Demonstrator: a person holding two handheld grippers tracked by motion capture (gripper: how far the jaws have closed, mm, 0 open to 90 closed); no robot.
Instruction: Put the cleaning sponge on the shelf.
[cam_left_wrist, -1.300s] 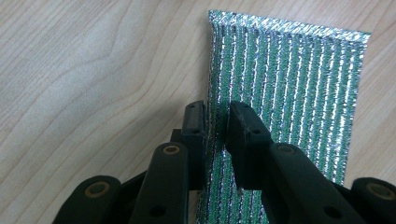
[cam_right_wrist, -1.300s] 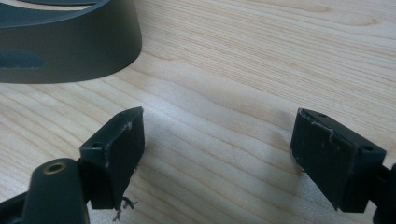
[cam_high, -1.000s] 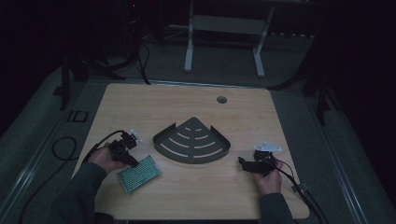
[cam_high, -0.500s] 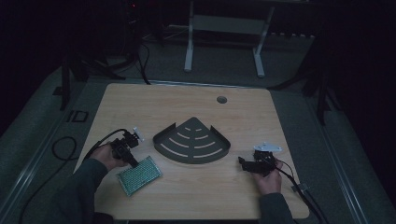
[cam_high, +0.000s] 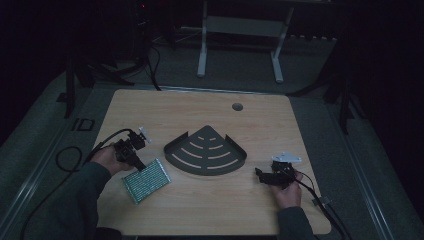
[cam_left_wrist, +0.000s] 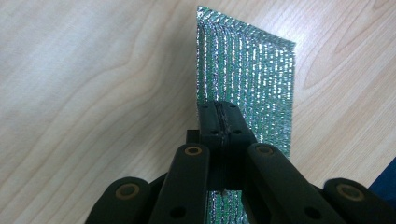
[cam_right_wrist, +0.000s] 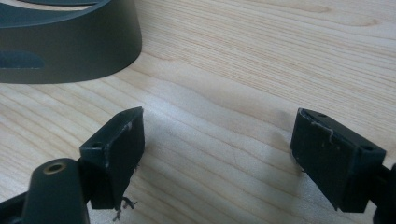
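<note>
A glittery green sheet (cam_high: 147, 181) lies on the wooden table at the front left. In the left gripper view its near edge is pinched and the sheet (cam_left_wrist: 247, 65) tilts up off the wood. My left gripper (cam_high: 138, 164) (cam_left_wrist: 220, 119) is shut on that edge. A dark grey fan-shaped tray (cam_high: 235, 159) with curved slots sits mid-table. My right gripper (cam_high: 260, 173) rests at the front right, pointing left toward the tray. Its jaws (cam_right_wrist: 217, 140) stand open just above bare wood, with the tray's wall (cam_right_wrist: 70, 46) ahead at the upper left.
A round cable hole (cam_high: 237, 106) is in the table near the far edge. Cables trail from both grippers off the table's sides. White desk legs (cam_high: 202, 45) stand on the dark floor beyond the table.
My left hand has risen slightly and the green sheet's gripped edge has come up with it. The right hand has kept still.
</note>
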